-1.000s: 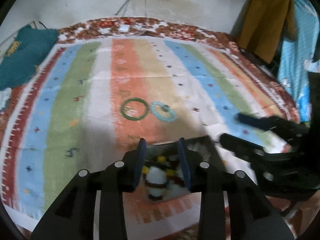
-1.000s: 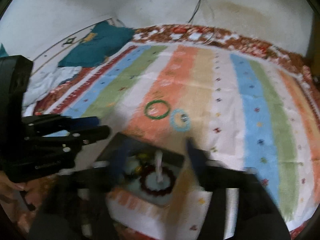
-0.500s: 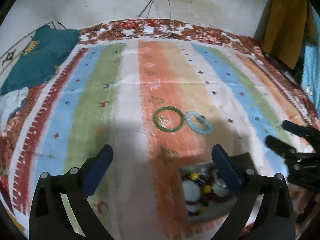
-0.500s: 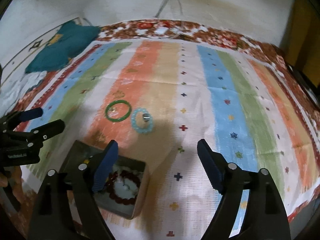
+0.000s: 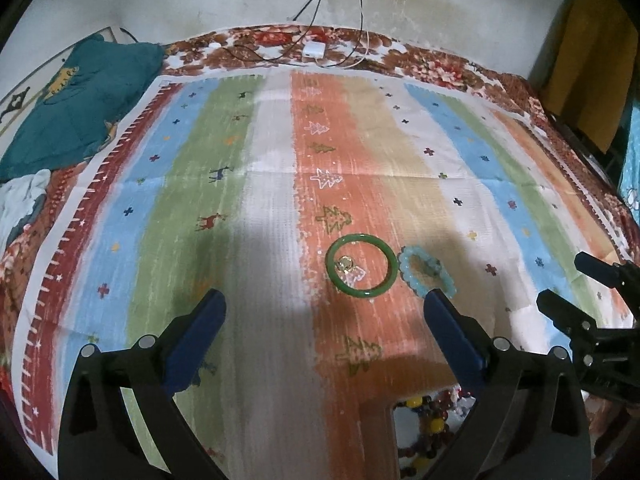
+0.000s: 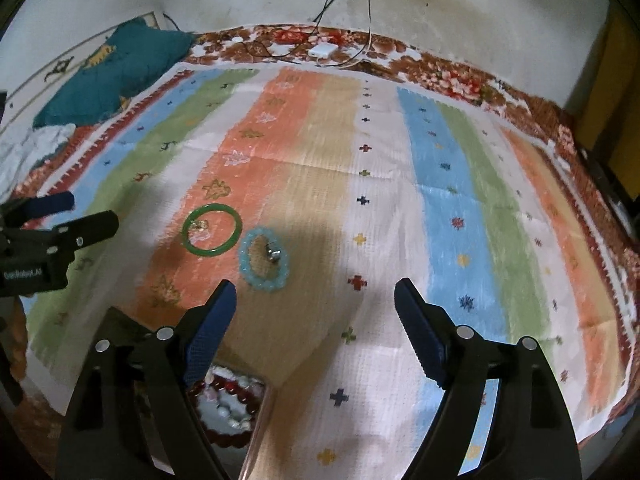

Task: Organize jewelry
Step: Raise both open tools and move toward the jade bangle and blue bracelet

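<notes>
A green bangle [image 5: 359, 265] lies flat on the striped cloth with a small gold piece [image 5: 345, 264] inside its ring. Beside it on the right lies a light blue bead bracelet [image 5: 426, 270], with a small silver piece [image 6: 275, 254] inside it. Both also show in the right wrist view: the bangle [image 6: 212, 229] and the bracelet [image 6: 263, 264]. An open box [image 6: 234, 410] holding red and white bead jewelry sits near the front edge; it also shows in the left wrist view [image 5: 424, 432]. My left gripper [image 5: 325, 326] is open and empty above the cloth. My right gripper [image 6: 316, 316] is open and empty.
The striped cloth [image 5: 272, 208] covers a bed with a floral border. A teal pillow [image 5: 80, 96] lies at the far left. A white charger and cables [image 5: 314, 49] lie at the far edge by the wall. Yellow fabric [image 5: 588, 68] hangs at the right.
Both grippers have opened and drawn back from the box. The left gripper has swung left, so the box now sits at its lower right. The bangle and bracelet have not moved.
</notes>
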The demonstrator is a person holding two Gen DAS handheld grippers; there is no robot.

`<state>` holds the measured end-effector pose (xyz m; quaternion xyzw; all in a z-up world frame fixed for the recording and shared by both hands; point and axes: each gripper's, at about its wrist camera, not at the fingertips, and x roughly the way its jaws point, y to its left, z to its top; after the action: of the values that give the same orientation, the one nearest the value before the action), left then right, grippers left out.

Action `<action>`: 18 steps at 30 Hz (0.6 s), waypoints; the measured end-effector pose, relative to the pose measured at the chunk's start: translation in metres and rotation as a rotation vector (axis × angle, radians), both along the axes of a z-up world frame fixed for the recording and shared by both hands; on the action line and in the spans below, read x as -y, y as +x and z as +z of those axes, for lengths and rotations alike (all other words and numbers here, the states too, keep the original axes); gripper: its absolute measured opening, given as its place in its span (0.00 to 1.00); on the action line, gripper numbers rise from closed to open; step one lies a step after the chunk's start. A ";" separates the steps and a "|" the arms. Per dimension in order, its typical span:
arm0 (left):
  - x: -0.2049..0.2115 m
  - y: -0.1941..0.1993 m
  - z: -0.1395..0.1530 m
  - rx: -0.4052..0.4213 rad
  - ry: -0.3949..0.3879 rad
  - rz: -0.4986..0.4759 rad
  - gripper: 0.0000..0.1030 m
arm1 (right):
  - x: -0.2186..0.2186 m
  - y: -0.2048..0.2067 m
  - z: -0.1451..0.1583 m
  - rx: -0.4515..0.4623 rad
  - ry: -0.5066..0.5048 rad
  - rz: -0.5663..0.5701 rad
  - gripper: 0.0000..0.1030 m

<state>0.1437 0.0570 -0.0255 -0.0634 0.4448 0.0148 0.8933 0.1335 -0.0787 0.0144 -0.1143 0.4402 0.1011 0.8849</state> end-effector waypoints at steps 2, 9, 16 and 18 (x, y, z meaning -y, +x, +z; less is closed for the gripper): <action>0.000 0.004 -0.002 -0.007 -0.007 0.000 0.94 | -0.001 0.003 -0.002 -0.002 0.004 0.001 0.79; 0.005 0.016 -0.003 -0.004 0.057 0.016 0.94 | 0.000 0.022 -0.008 -0.034 0.035 -0.023 0.79; 0.001 0.029 -0.008 -0.033 0.004 0.000 0.94 | -0.001 0.040 -0.018 -0.102 0.056 -0.049 0.79; 0.001 0.032 -0.012 -0.043 0.012 -0.003 0.94 | -0.003 0.044 -0.021 -0.115 0.052 -0.049 0.79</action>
<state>0.1762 0.0565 -0.0372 -0.0571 0.4640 0.0176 0.8838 0.1772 -0.0754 -0.0065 -0.0743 0.4901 0.0973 0.8630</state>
